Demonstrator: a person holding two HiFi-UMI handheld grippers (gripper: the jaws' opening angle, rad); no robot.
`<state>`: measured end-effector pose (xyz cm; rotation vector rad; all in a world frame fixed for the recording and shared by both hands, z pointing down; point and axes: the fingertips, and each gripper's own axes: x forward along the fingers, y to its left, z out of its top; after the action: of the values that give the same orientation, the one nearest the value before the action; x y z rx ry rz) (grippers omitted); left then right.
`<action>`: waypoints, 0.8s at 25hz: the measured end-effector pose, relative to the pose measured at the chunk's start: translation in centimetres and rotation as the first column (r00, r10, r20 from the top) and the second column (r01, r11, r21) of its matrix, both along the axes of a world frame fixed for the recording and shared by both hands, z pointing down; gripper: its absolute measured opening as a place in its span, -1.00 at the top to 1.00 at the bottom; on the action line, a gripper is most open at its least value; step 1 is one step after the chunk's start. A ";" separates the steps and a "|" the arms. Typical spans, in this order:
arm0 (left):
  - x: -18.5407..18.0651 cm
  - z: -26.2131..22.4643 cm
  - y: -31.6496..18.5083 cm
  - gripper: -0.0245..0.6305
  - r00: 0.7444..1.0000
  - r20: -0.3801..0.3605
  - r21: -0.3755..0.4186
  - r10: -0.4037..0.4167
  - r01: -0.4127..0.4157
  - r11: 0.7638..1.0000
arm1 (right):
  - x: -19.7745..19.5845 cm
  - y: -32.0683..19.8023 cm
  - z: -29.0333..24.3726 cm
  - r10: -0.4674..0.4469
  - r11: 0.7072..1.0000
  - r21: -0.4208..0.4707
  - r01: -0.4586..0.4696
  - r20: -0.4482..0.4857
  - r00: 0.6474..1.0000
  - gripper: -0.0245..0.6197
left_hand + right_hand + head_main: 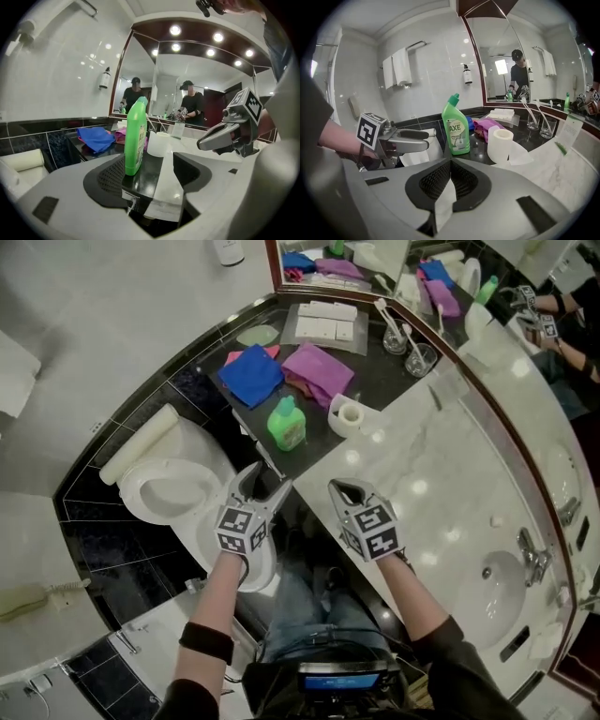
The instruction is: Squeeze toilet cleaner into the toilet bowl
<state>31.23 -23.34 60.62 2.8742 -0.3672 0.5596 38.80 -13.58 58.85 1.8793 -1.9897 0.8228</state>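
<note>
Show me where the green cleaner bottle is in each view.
Head view: bottle upright on the dark counter, just above centre.
Left gripper view: bottle left of centre, close ahead.
Right gripper view: bottle at centre, label facing the camera.
Shared landmark: toilet paper roll, just right of the bottle in every view.

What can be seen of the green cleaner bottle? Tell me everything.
The green cleaner bottle is glossy plastic with an angled neck and a green cap. Its front label reads AXE. It stands upright on the dark counter, near the edge, in front of the blue cloth and beside the paper roll. Only the counter touches it; the open left gripper is just short of it.
</note>
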 end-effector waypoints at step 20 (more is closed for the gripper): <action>11.5 5.4 -6.3 -0.09 0.981 -0.034 0.067 0.190 -0.187 0.980 | 4.9 -8.0 6.8 0.104 0.995 -0.007 -0.104 0.031 0.994 0.92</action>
<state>42.73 -29.62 66.02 2.9969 -0.1084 0.5289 43.74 -21.58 65.62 1.9931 -1.9196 0.8897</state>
